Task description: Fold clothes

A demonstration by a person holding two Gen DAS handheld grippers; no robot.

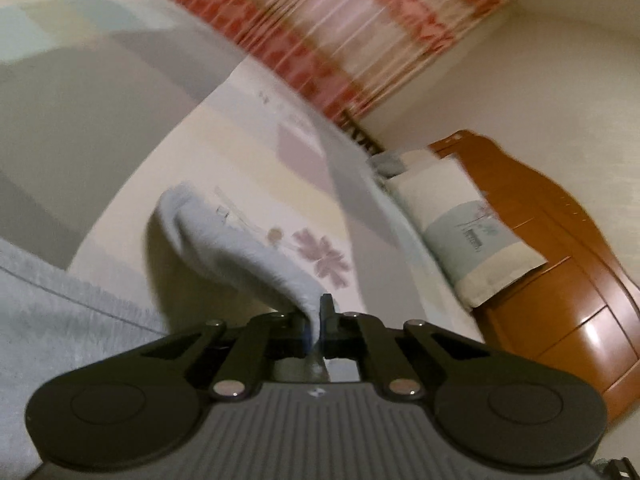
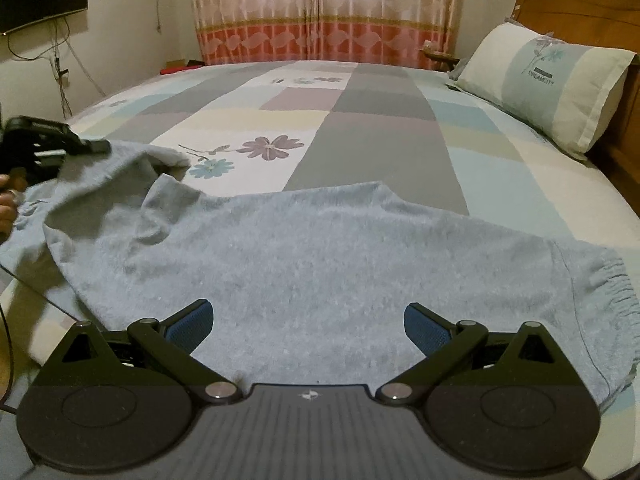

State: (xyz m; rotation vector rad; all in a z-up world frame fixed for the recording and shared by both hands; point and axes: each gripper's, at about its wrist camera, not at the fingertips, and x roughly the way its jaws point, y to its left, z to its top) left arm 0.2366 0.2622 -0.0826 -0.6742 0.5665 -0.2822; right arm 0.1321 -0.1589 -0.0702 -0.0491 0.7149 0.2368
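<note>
A pale blue, fuzzy knit garment (image 2: 304,256) lies spread across the near part of a bed with a patchwork floral sheet (image 2: 376,120), its gathered cuff or hem at the right edge. The left gripper (image 1: 318,320) is clamped tight on a raised fold of that fabric, which drapes down from its jaws toward the sheet; in the right wrist view the same gripper (image 2: 94,146) holds the garment's far-left corner lifted off the bed. The right gripper (image 2: 308,320) hovers low over the near edge with its blue-padded fingers (image 2: 190,326) spread wide, gripping nothing.

The step in hand looks like the first fold. The left view is blurred, so how much cloth is pinched is uncertain. Next, the lifted corner should be carried across the body of the garment while the right gripper pins or takes the near edge.
</note>
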